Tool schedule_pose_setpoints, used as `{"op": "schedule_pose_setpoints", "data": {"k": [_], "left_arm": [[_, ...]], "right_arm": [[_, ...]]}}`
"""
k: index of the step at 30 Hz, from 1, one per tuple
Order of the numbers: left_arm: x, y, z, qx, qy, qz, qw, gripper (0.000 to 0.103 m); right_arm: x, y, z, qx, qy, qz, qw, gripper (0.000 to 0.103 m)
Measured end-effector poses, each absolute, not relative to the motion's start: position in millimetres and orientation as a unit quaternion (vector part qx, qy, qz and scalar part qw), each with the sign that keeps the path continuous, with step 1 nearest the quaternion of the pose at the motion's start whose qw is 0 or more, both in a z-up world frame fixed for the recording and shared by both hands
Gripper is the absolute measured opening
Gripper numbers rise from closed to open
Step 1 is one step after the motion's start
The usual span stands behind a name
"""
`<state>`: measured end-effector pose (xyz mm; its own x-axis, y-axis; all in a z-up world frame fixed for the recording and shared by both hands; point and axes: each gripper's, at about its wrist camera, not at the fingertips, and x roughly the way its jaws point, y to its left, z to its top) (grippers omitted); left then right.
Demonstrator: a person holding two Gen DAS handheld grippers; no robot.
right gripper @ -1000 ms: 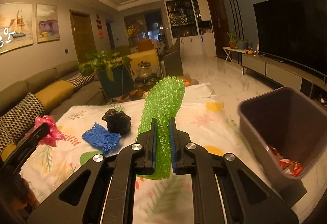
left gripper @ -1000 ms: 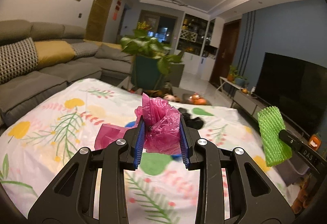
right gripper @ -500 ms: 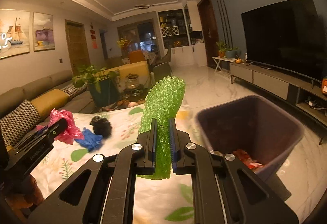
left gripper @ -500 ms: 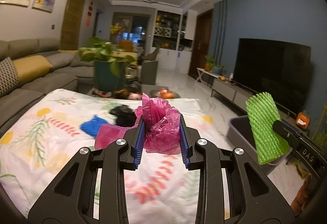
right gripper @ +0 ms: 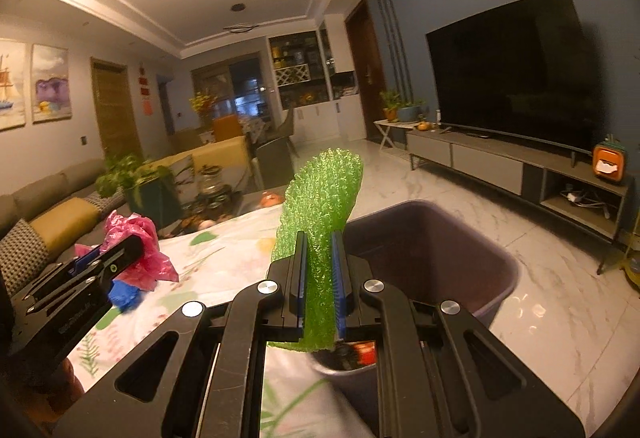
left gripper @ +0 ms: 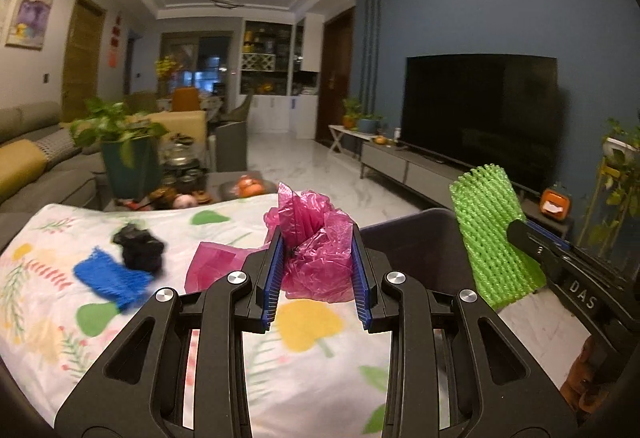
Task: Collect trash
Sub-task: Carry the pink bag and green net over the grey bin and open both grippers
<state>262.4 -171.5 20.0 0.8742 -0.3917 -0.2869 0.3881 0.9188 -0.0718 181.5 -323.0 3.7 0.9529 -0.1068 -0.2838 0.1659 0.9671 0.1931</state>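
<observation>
Lying under everything: one big table cloth (left gripper: pixel 304 322), white and soft, with painted leaves and yellow blobs.

Standing at 3 o'clock from the cloth: one dark trash bin (right gripper: pixel 432 238), smooth, squarish, open on top. Showing a bit of red trash at its bottom.

Holding up two grippers, black with blue ribbed pads.

Squeezing one pink plastic bag (left gripper: pixel 316 246) in the left gripper (left gripper: pixel 316 278), jaws a fair way apart but pressing on the bag from both sides. Crinkly, thin and shiny, bunching up between the pads and poking out at 12 o'clock, with a flat flap hanging out toward 9 o'clock. Hanging over the cloth, near the bin's edge.

Pinching one green foam net (right gripper: pixel 320 214) in the right gripper (right gripper: pixel 320 290), jaws almost together, with only the thin net between them. Bumpy, full of little holes, shaped like a long tongue, sticking up at 12 o'clock and peeking out a little below the pads. Hanging right at the bin's near rim, the bin's mouth just beyond at 1 o'clock.

Lying on the cloth at 9 o'clock from the left gripper: one blue foam net (left gripper: pixel 108 278), ribbed and flat. Touching or nearly touching it at 1 o'clock: one black crumpled bag (left gripper: pixel 140 246), lumpy and small.
</observation>
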Motion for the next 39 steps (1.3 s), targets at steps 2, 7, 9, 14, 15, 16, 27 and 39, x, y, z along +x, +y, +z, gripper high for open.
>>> {"op": "schedule_pose_setpoints", "data": {"k": [2,7,9,14,15,16,27,39], "left_arm": [[265,-184,21,-0.005,0.149,-0.214,0.965,0.03],[274,-218,19,-0.002,0.149,-0.24,0.959,0.03],[277,-232,17,-0.003,0.15,-0.252,0.956,0.03],[287,-258,13,-0.005,0.15,-0.281,0.948,0.03],[289,-263,11,-0.002,0.148,-0.287,0.946,0.03],[290,-267,9,0.001,0.147,-0.289,0.946,0.03],[307,-286,-7,0.001,0.16,-0.306,0.938,0.031],[311,-286,-14,-0.006,0.156,-0.329,0.931,0.067]], "right_arm": [[181,-335,3,0.111,0.134,-0.079,0.982,0.012],[188,-356,-1,0.114,0.132,-0.104,0.979,0.012],[190,-363,-4,0.118,0.133,-0.107,0.978,0.012],[191,-373,-9,0.122,0.128,-0.116,0.977,0.012],[191,-375,-11,0.122,0.128,-0.117,0.977,0.012],[192,-377,-11,0.122,0.128,-0.118,0.977,0.012],[201,-378,-17,0.129,0.134,-0.128,0.974,0.012],[206,-378,-17,0.139,0.137,-0.119,0.974,0.021]]}}
